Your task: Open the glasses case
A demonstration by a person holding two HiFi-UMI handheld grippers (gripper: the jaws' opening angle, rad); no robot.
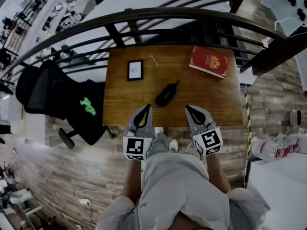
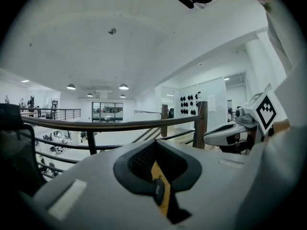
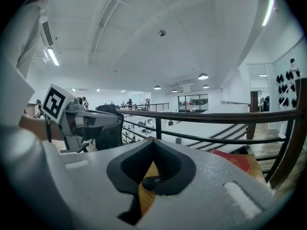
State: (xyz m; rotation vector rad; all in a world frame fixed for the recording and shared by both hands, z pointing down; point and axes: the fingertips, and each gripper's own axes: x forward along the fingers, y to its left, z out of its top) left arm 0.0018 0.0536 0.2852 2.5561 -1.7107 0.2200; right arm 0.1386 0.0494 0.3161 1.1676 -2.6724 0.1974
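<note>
A black glasses case (image 1: 167, 95) lies closed near the middle of the wooden table (image 1: 211, 104), tilted on a diagonal. My left gripper (image 1: 148, 106) hovers at the table's near edge, just left of the case and short of it, jaws shut on nothing. My right gripper (image 1: 187, 108) hangs level with it on the case's right, jaws also together and empty. In the left gripper view the case (image 2: 158, 191) shows through the gap behind the closed tips (image 2: 156, 142). The right gripper view shows the case (image 3: 156, 180) the same way.
On the table's far side lie a red book (image 1: 208, 61), folded glasses (image 1: 153, 60) and a small dark framed tablet (image 1: 135, 70). A dark railing (image 1: 168, 14) runs behind the table. A black office chair (image 1: 57, 95) stands at the left, and plastic bottles (image 1: 276, 147) lie at the right.
</note>
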